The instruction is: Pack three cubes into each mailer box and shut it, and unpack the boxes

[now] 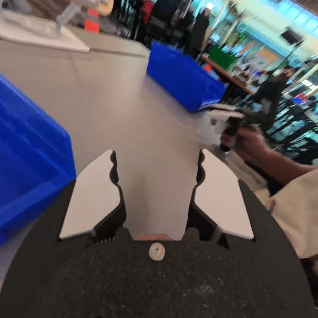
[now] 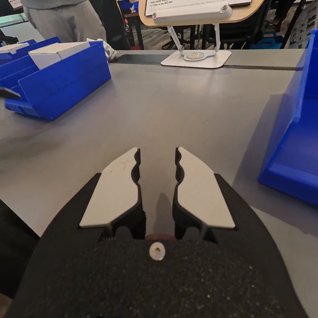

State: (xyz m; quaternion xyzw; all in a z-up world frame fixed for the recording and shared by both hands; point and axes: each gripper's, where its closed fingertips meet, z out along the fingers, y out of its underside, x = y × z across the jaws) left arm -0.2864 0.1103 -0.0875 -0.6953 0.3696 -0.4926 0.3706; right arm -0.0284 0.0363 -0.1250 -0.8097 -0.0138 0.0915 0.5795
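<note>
A: What colour is the bench [image 2: 154, 106]?
B: Plain grey. The bin on the left [image 2: 65, 86] and the bin on the right [image 2: 296, 137] are bright blue.
A: And the mailer boxes [image 2: 56, 53] in the left bin?
B: White. The stand [image 2: 196, 59] at the far side is white too.

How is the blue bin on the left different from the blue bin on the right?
In the right wrist view, the left bin holds white mailer boxes; the right bin shows only bare blue inside, though part of it is cut off. The left bin sits farther away across the grey table; the right bin sits closer to the right gripper. Both are blue plastic.
</note>
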